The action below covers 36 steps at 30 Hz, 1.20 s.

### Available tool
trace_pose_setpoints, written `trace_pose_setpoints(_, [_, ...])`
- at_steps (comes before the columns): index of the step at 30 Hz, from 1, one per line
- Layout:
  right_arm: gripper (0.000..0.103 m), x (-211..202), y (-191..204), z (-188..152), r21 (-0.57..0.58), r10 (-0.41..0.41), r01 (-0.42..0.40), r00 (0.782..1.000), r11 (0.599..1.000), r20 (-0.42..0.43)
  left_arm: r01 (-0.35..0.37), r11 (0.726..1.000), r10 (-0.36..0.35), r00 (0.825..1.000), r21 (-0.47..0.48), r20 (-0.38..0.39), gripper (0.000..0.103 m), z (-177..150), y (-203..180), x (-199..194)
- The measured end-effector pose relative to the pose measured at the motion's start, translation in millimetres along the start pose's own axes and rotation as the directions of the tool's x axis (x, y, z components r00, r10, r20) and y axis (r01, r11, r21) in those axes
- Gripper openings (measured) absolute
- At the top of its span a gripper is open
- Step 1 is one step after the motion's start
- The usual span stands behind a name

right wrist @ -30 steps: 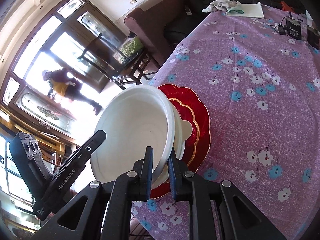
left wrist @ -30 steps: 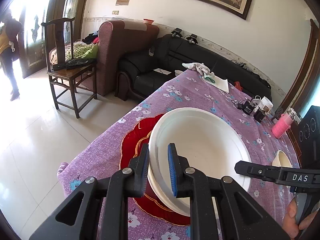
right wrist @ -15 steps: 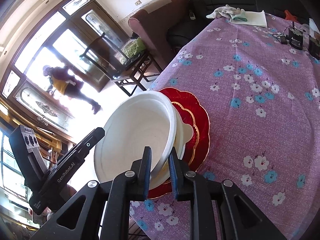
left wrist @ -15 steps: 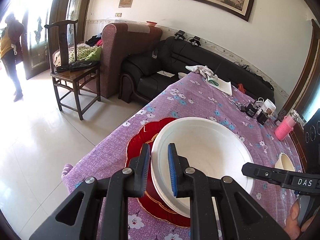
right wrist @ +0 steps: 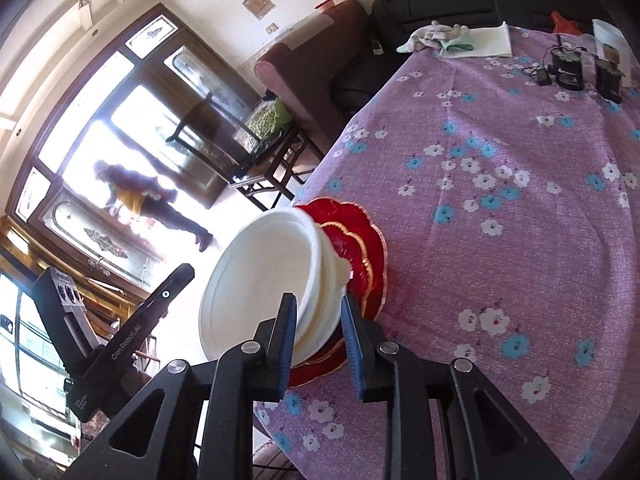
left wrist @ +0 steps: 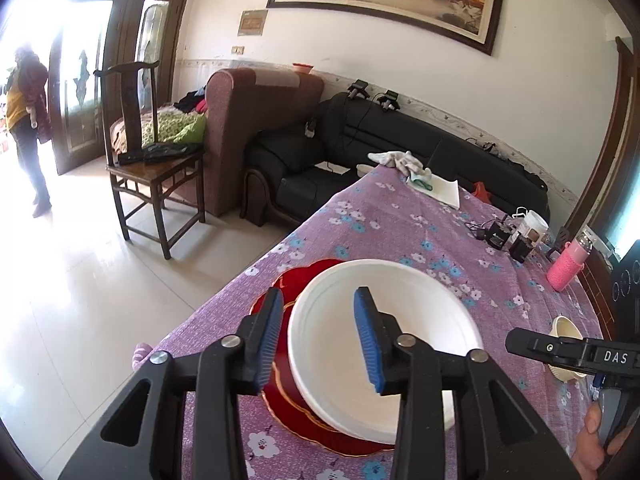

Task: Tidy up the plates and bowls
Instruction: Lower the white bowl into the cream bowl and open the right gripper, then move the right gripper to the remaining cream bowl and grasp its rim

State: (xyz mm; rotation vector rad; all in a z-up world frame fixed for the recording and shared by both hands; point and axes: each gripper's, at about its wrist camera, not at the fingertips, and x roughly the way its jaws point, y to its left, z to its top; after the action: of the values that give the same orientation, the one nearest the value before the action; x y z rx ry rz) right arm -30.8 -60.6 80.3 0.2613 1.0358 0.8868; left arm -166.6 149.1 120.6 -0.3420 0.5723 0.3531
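A large white bowl (left wrist: 400,320) sits in a stack on scalloped red plates (left wrist: 288,280) near the corner of the purple flowered table (left wrist: 400,220). My left gripper (left wrist: 319,296) straddles the bowl's left rim. Its jaws are opening, and the blue pads stand clear of the rim. In the right wrist view the bowl (right wrist: 264,272) rests on another white dish over the red plates (right wrist: 360,248). My right gripper (right wrist: 317,298) has the near rim between its opening jaws, pads off it. The right gripper's finger (left wrist: 560,354) also shows at the far right.
A small cream bowl (left wrist: 564,330) and a pink bottle (left wrist: 566,266) stand to the right. Black chargers (left wrist: 500,236) and a white cloth (left wrist: 400,160) lie farther back. The stack is close to the table's left edge. A wooden chair (left wrist: 148,160) and a person (left wrist: 28,120) are beyond it.
Both grippers' jaws have spread and let go of the white bowl's rim. Both have drawn back a little, so the bowl looks smaller and lies level on the stack.
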Motion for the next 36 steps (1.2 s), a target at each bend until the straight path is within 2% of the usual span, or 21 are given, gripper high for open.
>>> trace_pose_setpoints(2, [0.032,-8.6,-4.7,0.5,0.007,-0.003,0.003,1.0,1.0,0.018,-0.003,1.0,0.002,1.0,0.016,0.012,0.045,1.2,-6.6,-3.3])
trace_pose_setpoints(8, [0.04,-23.3,-27.4,-0.2,0.027,-0.016,0.016,0.999,1.0,0.037,0.016,0.997,-0.016,1.0,0.07,-0.001,0.046,6.7,-31.0,-2.0])
trace_pose_setpoints(10, [0.04,-27.5,-39.4,4.7,0.047,-0.038,0.036,0.999,0.998,0.032,0.068,0.991,-0.066,0.998,0.112,-0.021,0.046,23.2,-50.9,0.7])
trace_pose_setpoints(12, [0.04,-42.7,-46.5,16.4,0.054,-0.039,0.036,0.998,0.998,0.052,0.132,0.985,-0.126,0.991,0.112,-0.052,0.046,40.1,-66.7,2.0])
trace_pose_setpoints(14, [0.04,-72.0,-52.3,26.9,0.06,-0.061,0.054,0.99,0.997,0.128,0.177,0.976,-0.171,0.984,0.128,-0.056,0.046,49.9,-88.7,-1.2])
trace_pose_setpoints(15, [0.044,-91.8,-56.9,28.9,0.068,-0.072,0.061,0.981,0.996,0.181,0.188,0.972,-0.183,0.982,0.143,-0.052,0.051,48.5,-99.2,-3.1])
trace_pose_setpoints(16, [0.048,-105.0,-60.5,28.2,0.067,-0.077,0.064,0.974,0.996,0.214,0.208,0.965,-0.202,0.978,0.161,-0.052,0.053,43.6,-110.2,-4.9])
trace_pose_setpoints(17, [0.059,-115.7,-65.8,27.2,0.065,-0.089,0.075,0.966,0.995,0.243,0.228,0.958,-0.222,0.973,0.176,-0.056,0.057,37.4,-120.3,-5.0])
trace_pose_setpoints(18, [0.064,-124.4,-72.4,24.0,0.067,-0.112,0.098,0.958,0.993,0.264,0.255,0.947,-0.244,0.967,0.196,-0.076,0.058,25.6,-134.6,-2.8])
trace_pose_setpoints(21, [0.064,-131.8,-102.0,12.0,0.096,-0.178,0.159,0.954,0.983,0.243,0.326,0.917,-0.292,0.941,0.229,-0.169,0.058,-6.3,-167.3,9.7])
trace_pose_setpoints(23, [0.064,-136.2,-124.1,3.7,0.126,-0.201,0.176,0.953,0.976,0.226,0.349,0.898,-0.292,0.928,0.269,-0.232,0.058,-25.8,-191.4,20.7])
trace_pose_setpoints(26, [0.064,-152.2,-153.7,-2.4,0.172,-0.236,0.199,0.944,0.965,0.23,0.376,0.878,-0.294,0.912,0.296,-0.288,0.058,-42.9,-218.7,26.1])
trace_pose_setpoints(30, [0.064,-191.6,-179.8,-10.3,0.213,-0.266,0.207,0.915,0.955,0.303,0.386,0.86,-0.293,0.909,0.334,-0.297,0.058,-53.3,-242.3,22.4])
trace_pose_setpoints(36, [0.064,-247.0,-226.5,-18.7,0.321,-0.351,0.23,0.849,0.919,0.394,0.39,0.847,-0.276,0.903,0.361,-0.329,0.058,-62.0,-271.0,33.1])
